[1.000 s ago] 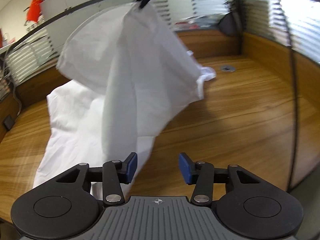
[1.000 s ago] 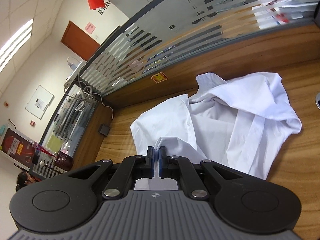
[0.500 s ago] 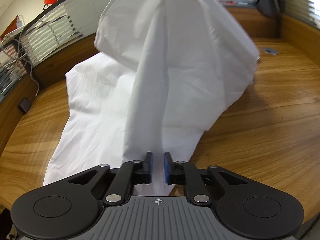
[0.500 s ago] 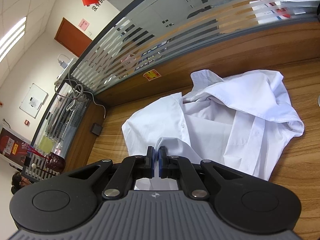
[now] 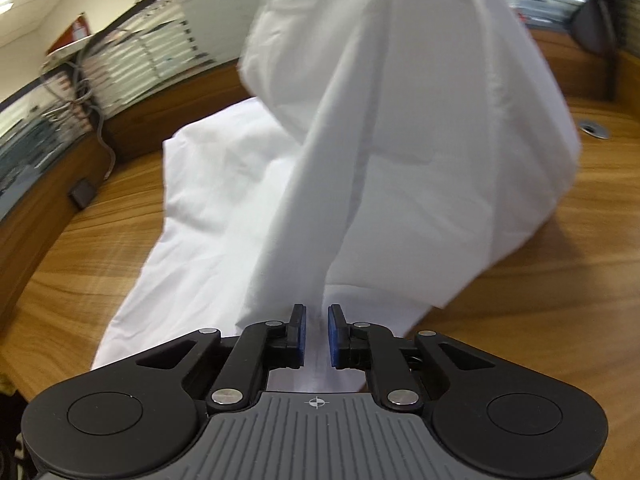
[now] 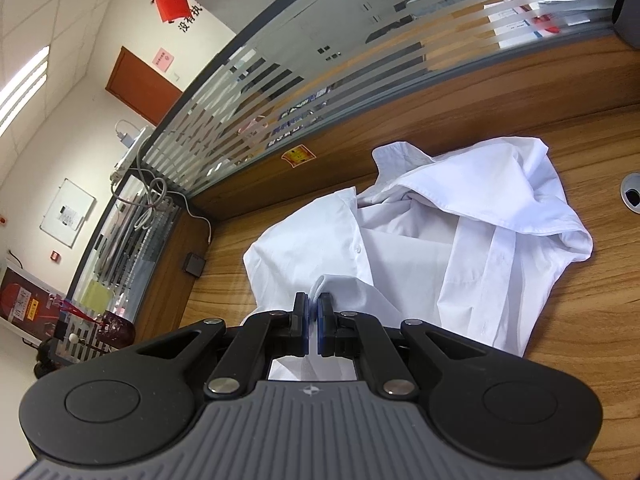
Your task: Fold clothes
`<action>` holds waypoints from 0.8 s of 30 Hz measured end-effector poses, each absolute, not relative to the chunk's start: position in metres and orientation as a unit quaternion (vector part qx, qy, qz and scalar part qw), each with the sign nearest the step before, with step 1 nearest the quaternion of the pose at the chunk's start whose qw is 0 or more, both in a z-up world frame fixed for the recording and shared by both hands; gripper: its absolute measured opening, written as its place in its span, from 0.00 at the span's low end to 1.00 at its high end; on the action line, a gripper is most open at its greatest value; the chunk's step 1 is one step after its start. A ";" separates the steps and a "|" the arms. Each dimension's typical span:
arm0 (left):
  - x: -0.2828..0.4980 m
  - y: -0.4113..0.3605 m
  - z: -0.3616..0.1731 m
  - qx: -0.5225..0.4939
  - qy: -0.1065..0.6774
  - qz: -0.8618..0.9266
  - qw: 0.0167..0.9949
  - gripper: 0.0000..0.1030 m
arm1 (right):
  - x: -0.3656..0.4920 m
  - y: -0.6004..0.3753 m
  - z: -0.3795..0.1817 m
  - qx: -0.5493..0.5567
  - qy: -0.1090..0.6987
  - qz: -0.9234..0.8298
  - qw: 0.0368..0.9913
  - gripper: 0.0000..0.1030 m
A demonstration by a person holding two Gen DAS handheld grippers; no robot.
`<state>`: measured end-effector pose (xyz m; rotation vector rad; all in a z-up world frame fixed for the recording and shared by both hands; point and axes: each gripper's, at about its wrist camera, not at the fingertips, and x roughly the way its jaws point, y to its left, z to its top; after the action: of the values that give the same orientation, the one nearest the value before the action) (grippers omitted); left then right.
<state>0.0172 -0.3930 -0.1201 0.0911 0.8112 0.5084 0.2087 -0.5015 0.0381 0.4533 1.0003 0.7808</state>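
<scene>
A white button-up shirt (image 6: 460, 248) lies crumpled on the wooden desk (image 6: 592, 352), with its collar toward the far partition. My right gripper (image 6: 313, 306) is shut on a fold of the shirt and holds that part raised. In the left wrist view the raised cloth (image 5: 400, 140) hangs in a tall drape in front of me. My left gripper (image 5: 317, 322) has its blue pads close on either side of a hanging strip of the shirt, with a narrow gap showing between them.
A wood and striped-glass partition (image 6: 360, 92) runs along the desk's far side. A round cable grommet (image 6: 632, 196) sits in the desk at right, also in the left wrist view (image 5: 596, 130). A small black box (image 6: 194, 264) and cables are at the left corner.
My left gripper went from wide open to nearly closed around the hanging shirt strip and moved in close to the cloth. My right gripper kept its grip and stayed raised.
</scene>
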 end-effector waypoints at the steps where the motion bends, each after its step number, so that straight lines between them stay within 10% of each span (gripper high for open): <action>1: 0.017 -0.393 -0.120 0.044 0.388 0.248 0.887 0.07 | 0.207 -0.503 0.039 0.210 0.462 0.362 0.782 0.04; 24: -0.131 -0.403 -0.040 0.088 0.346 0.049 0.933 0.02 | 0.113 -0.636 0.039 0.193 0.488 0.332 0.784 0.04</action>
<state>-0.1308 -0.4027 -0.0401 0.1798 0.7088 0.0998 0.1126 -0.6356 0.0394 0.4155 1.0535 0.7160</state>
